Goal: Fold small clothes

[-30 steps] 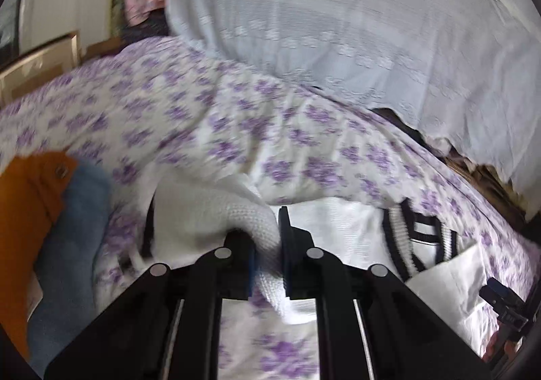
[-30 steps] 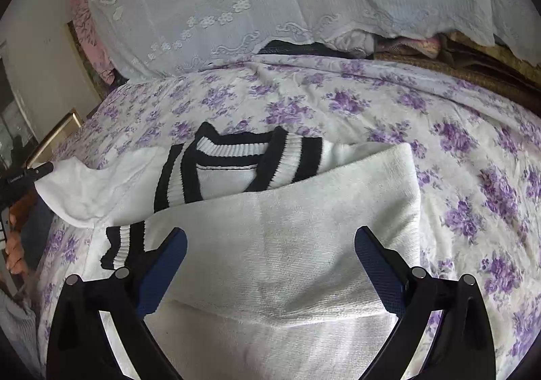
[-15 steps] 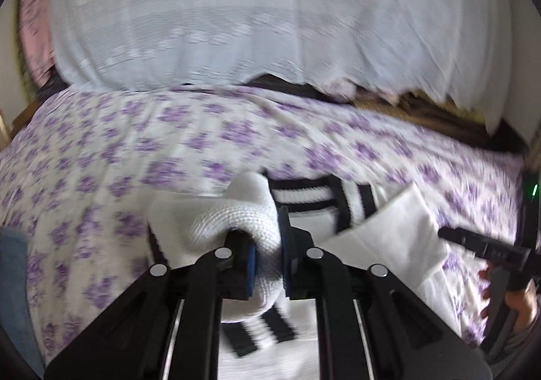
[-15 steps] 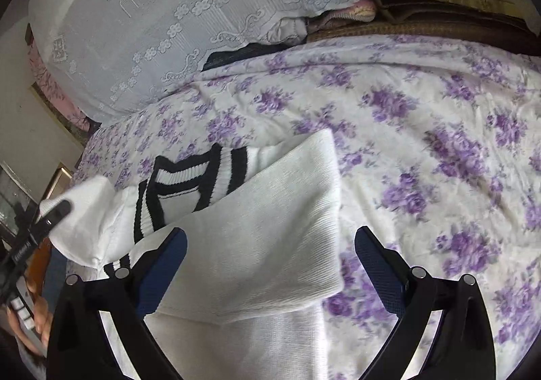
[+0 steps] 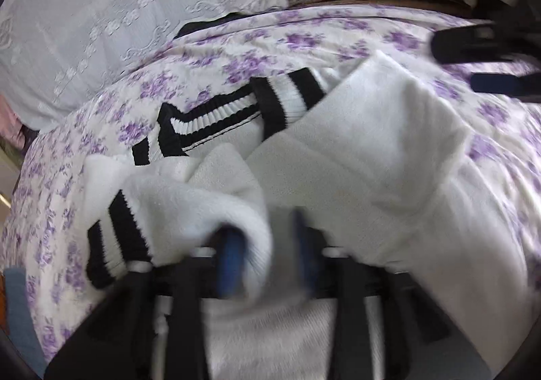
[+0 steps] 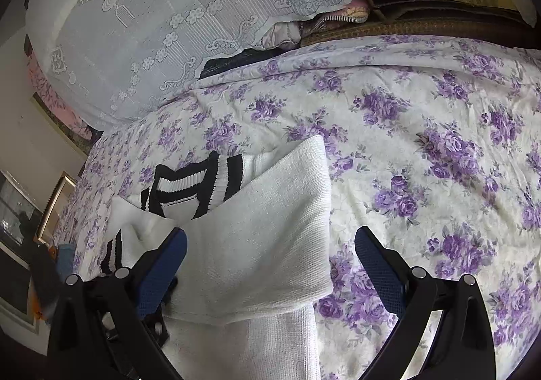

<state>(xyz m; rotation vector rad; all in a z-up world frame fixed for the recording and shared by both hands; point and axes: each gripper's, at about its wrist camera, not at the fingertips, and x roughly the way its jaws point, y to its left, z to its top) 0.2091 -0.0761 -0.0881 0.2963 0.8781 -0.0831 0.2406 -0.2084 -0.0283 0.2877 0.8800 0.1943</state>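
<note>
Now the left gripper [image 5: 267,254] has just been opening: its blue pads [image 5: 231,261] are blurred but stand apart, with a fold of the white sweater's sleeve [image 5: 189,207] (black-striped cuff) draped between them, no longer pinched. The white sweater [image 6: 257,244] lies on the purple-flowered bedspread [image 6: 422,150], both sleeves folded in. Over it the right gripper [image 6: 270,265] hangs spread wide, holding nothing.

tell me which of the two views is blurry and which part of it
Left wrist view: motion blur smears the left gripper and the white sweater sleeve near it. Right wrist view: sharp throughout, the right gripper crisp, with only fisheye bending at the edges.
</note>
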